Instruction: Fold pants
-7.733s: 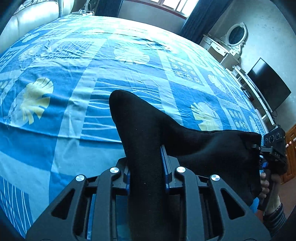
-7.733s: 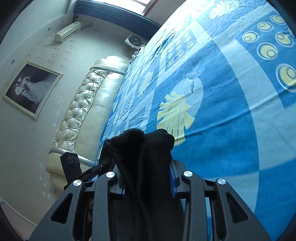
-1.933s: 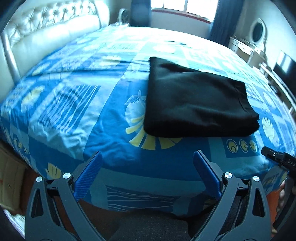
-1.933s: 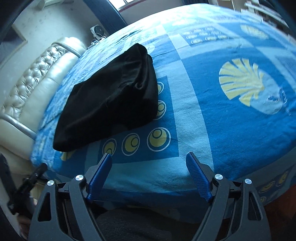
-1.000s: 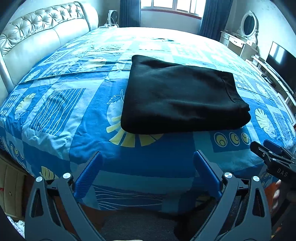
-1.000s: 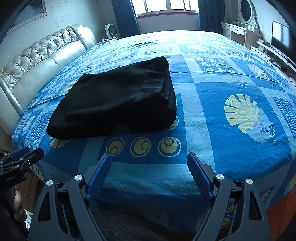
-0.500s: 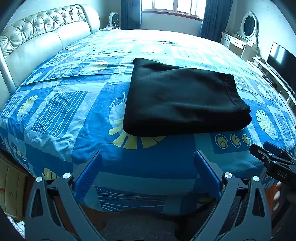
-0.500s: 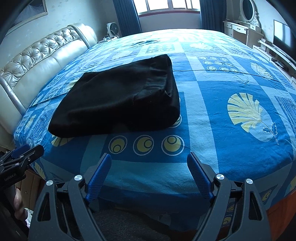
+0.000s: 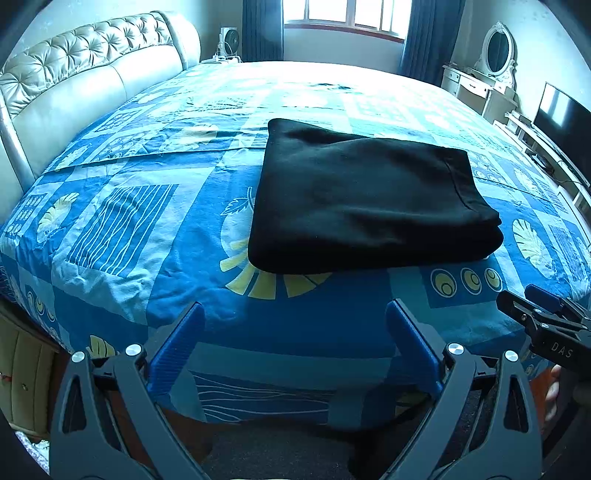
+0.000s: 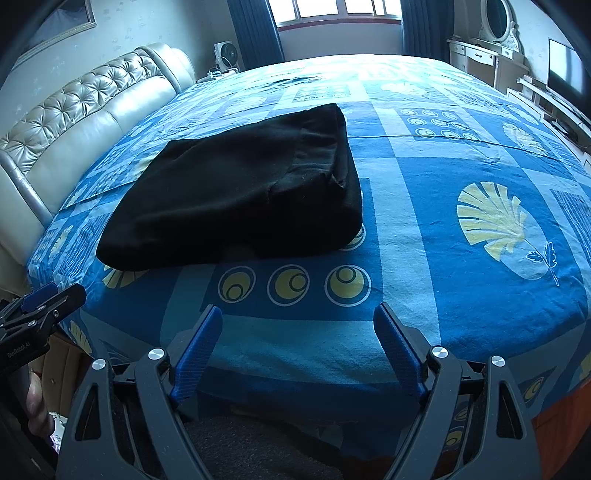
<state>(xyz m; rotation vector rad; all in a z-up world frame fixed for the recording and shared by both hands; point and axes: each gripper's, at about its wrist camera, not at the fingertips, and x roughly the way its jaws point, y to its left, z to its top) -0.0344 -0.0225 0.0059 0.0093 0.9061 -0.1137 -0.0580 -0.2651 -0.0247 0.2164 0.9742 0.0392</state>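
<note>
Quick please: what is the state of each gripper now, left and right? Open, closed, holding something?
Left gripper: open, holding nothing, apart from the folded black pants on the bed.
Right gripper: open, holding nothing, also clear of the pants.

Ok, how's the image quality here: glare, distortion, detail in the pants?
Left wrist view: window blown out, bedspread washed pale beneath it, fisheye bending the headboard. Right wrist view: sharp, black pants nearly featureless.

pants (image 9: pixel 365 199) released, now folded flat on bed | both grippers (left (image 9: pixel 295 332), right (image 10: pixel 297 334)) spread, withdrawn
</note>
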